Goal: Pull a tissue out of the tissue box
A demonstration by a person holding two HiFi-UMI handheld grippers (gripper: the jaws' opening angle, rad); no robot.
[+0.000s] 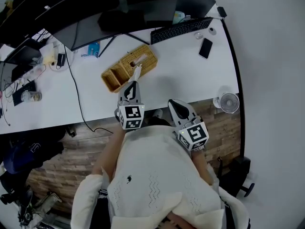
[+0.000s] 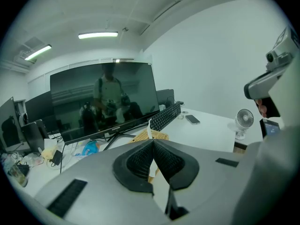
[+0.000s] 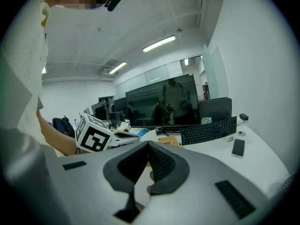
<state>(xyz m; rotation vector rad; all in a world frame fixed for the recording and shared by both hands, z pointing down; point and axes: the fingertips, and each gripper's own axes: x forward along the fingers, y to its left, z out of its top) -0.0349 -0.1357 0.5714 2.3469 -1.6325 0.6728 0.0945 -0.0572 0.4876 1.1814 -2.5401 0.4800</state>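
Note:
A woven wicker tissue box [image 1: 125,68] lies on the white desk [image 1: 190,75], just beyond my left gripper [image 1: 134,84]. A thin white tissue [image 1: 137,73] stretches from the box's top opening down to the left gripper's tips. In the left gripper view the jaws [image 2: 152,142] are shut on that tissue [image 2: 150,131], with the box [image 2: 162,135] right behind. My right gripper [image 1: 172,102] hangs over the desk's near edge, to the right of the left one and apart from the box. Its jaws [image 3: 148,144] meet at the tips with nothing between them.
A black keyboard [image 1: 181,30] and a large monitor [image 1: 143,13] stand at the back of the desk. A phone [image 1: 205,47] lies at the right; a small fan [image 1: 229,102] stands by the near right corner. A black cable [image 1: 76,92] crosses the left side.

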